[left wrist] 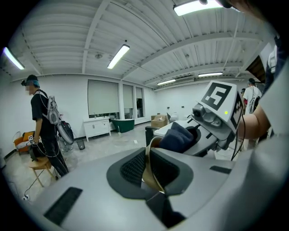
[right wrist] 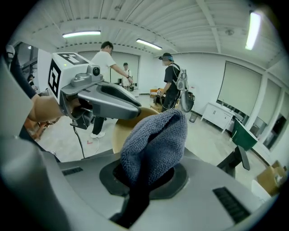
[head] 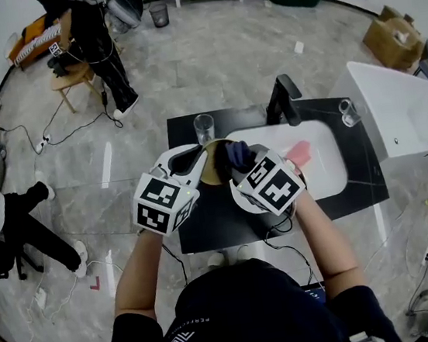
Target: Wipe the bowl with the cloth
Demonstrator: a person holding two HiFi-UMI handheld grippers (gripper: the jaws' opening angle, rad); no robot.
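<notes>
Clear glass (head: pixel 203 127) on blk counter (head: pixel 364 174), blk faucet (head: pixel 284 101), white sink (head: pixel 327 168) w/ pink item (head: pixel 299 153), cardboard box (head: pixel 394 39)

Bowl (head: pixel 215 170) between 2 grippers, over counter (head: pixel 205 222). Left gripper (head: pixel 197 159) on its rim, right gripper (head: pixel 238 160) with cloth (head: pixel 238 154) to its right. Glass (head: pixel 204 127) behind; sink (head: pixel 319 168) right, faucet (head: pixel 284 101) behind it.

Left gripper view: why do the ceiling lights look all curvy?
Left gripper view: the wide lens bends the ceiling lights and darkens the corners. Right gripper view: same bending, yet the cloth looks sharp. Head view: straighter lines, evenly lit.
</notes>
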